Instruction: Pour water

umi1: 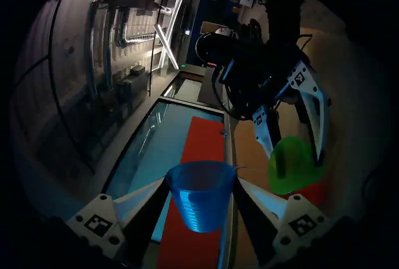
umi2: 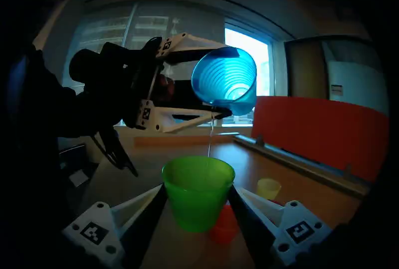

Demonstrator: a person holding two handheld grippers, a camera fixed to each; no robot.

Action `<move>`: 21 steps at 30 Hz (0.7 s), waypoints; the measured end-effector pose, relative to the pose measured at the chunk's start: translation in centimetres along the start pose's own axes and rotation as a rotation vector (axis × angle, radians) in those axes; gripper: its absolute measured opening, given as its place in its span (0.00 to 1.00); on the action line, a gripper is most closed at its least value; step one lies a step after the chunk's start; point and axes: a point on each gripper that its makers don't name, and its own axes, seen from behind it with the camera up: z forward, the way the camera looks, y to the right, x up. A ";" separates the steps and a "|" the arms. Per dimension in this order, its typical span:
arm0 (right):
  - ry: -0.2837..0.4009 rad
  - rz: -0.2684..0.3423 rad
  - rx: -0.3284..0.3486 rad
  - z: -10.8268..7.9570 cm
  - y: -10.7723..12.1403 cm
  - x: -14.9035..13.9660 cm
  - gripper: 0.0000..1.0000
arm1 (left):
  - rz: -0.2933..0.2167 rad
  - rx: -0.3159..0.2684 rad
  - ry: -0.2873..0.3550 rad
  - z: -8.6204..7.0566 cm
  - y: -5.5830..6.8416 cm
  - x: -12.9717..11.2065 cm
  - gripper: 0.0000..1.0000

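My left gripper [umi1: 202, 196] is shut on a blue ribbed plastic cup [umi1: 201, 194]. In the right gripper view that blue cup [umi2: 225, 80] is tipped on its side above the green cup [umi2: 198, 196], and a thin stream of water [umi2: 210, 136] falls from its rim into the green cup. My right gripper [umi2: 198, 201] is shut on the green cup and holds it upright. In the left gripper view the right gripper [umi1: 294, 161] and the green cup [umi1: 293, 164] sit to the right and slightly lower.
A wooden table [umi2: 299, 189] lies below. On it stand a small yellow cup [umi2: 268, 187] and an orange cup [umi2: 224, 225] just behind the green one. A red partition panel [umi2: 324, 132] runs along the table's right. Windows [umi2: 249, 59] fill the back.
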 end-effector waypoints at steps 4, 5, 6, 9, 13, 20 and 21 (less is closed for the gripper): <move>0.000 -0.001 -0.001 -0.1 0.1 0.0 0.87 | 0.007 -0.003 0.000 0.0 0.0 0.0 0.87; 0.000 -0.001 -0.001 -0.1 0.1 0.0 0.87 | 0.010 -0.004 0.001 0.0 0.0 0.0 0.87; 0.000 -0.001 -0.001 -0.1 0.1 0.0 0.87 | 0.014 -0.006 0.001 0.0 0.1 0.0 0.87; -0.003 -0.001 -0.001 -0.1 0.1 0.0 0.87 | 0.022 -0.006 0.001 0.0 0.2 0.1 0.87; -0.003 -0.002 0.000 -0.1 0.1 0.0 0.87 | 0.032 -0.009 0.002 0.0 0.3 0.3 0.87; -0.003 -0.004 0.002 -0.1 0.1 0.0 0.87 | 0.049 -0.010 0.003 0.0 0.2 0.4 0.87; -0.004 -0.004 0.002 -0.1 0.1 0.0 0.87 | 0.051 -0.009 0.003 0.0 0.2 0.4 0.87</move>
